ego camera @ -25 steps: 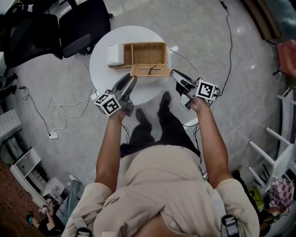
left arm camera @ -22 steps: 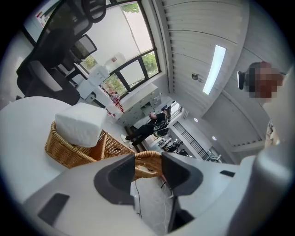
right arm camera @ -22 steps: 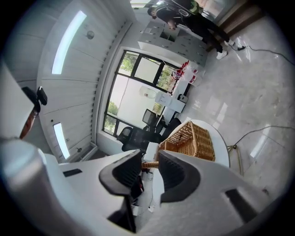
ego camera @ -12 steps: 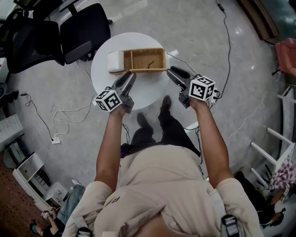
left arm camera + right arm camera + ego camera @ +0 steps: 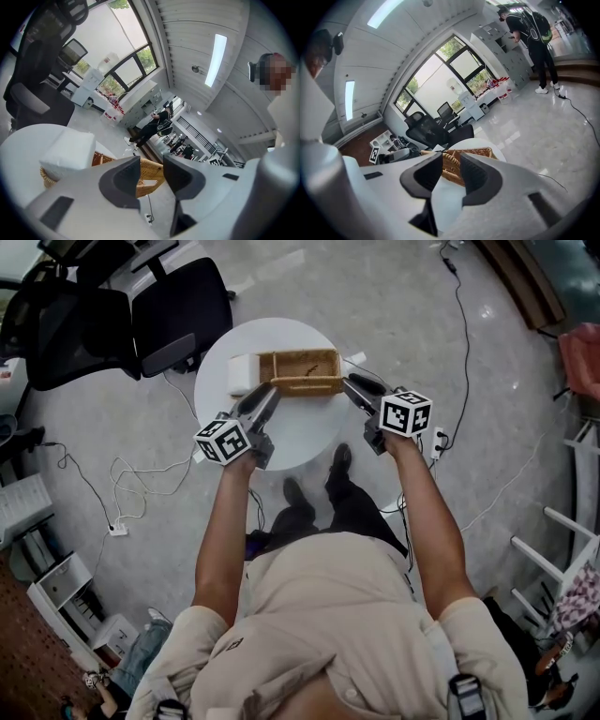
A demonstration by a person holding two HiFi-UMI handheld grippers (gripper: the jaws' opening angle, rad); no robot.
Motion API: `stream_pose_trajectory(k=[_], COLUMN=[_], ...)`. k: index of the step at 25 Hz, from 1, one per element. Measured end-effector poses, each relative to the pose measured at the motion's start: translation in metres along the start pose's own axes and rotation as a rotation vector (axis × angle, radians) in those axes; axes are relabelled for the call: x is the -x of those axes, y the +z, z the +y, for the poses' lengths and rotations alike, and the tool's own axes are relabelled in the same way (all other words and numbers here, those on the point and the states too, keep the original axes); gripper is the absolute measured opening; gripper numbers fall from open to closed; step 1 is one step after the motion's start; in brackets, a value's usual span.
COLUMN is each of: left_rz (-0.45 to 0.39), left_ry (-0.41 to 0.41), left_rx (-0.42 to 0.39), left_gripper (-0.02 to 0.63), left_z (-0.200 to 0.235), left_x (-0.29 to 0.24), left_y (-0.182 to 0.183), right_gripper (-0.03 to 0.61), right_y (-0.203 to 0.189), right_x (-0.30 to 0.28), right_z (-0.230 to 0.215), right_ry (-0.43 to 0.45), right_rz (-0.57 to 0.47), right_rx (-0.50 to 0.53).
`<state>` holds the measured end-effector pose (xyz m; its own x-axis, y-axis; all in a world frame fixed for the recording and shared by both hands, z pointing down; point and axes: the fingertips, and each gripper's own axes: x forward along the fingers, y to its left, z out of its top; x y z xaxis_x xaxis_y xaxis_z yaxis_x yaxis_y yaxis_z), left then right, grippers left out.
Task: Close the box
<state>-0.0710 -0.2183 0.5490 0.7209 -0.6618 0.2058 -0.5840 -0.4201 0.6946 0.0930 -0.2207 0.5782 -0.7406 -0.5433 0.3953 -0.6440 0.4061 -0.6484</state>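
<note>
The round white table stands in front of me, with a black office chair beyond it. On the table's far half lies the wicker box, its inside showing and its lid along the near edge (how far raised, I cannot tell). A white block sits against the box's left end. My left tool is near the box's near-left corner, jaws wide with nothing between them. My right tool is just beside the box's right end, jaws closing on nothing; wicker shows beyond the gap.
</note>
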Motion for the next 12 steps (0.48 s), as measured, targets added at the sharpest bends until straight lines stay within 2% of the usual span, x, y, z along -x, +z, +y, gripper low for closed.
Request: stream_pose_trajectory(k=[12], left_rz=[0.023], left_ry=[-0.035], left_rx=[-0.223], left_gripper=[0.147], left_z=[-0.047], left_x=[0.016], left_y=[0.05], right_gripper=[0.107], right_y=[0.018], right_x=[-0.02], right_z=[-0.012], right_ry=[-0.099], right_rz=[0.026], right_rx=[-0.005])
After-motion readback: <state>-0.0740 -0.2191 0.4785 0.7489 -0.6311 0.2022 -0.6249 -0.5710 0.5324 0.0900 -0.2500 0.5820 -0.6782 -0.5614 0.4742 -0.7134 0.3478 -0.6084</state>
